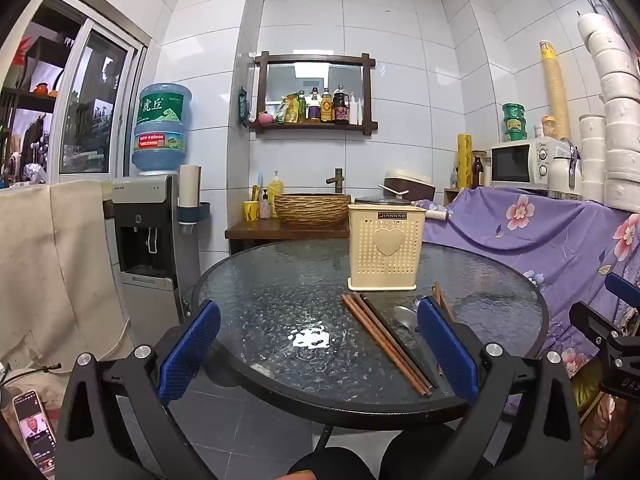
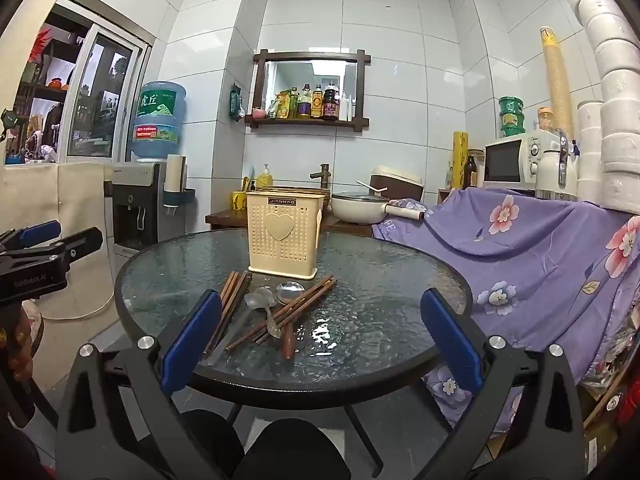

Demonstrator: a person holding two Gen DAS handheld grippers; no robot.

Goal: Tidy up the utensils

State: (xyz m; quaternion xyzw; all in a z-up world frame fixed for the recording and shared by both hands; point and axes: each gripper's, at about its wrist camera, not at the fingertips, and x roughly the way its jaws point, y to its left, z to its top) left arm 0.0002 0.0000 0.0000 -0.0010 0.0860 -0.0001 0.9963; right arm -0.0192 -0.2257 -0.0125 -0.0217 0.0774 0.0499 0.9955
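Observation:
A cream perforated utensil holder point(image 1: 386, 250) with a heart stands upright on the round glass table point(image 1: 280, 304); it also shows in the right wrist view point(image 2: 284, 236). In front of it lie brown chopsticks point(image 1: 384, 340) and metal spoons point(image 1: 406, 318). In the right wrist view the chopsticks point(image 2: 288, 314), spoons point(image 2: 260, 304) and a wooden-handled ladle point(image 2: 289, 308) lie in a loose pile. My left gripper point(image 1: 320, 352) is open and empty over the table's near edge, left of the pile. My right gripper point(image 2: 320, 344) is open and empty, just in front of the pile.
A water dispenser point(image 1: 150, 232) stands at the left. A sink counter point(image 1: 288, 228) with a wicker basin is behind the table. A purple floral cloth point(image 1: 540, 240) covers furniture at the right, with a microwave point(image 1: 524, 162) on it. The other gripper point(image 2: 44, 256) shows at the left.

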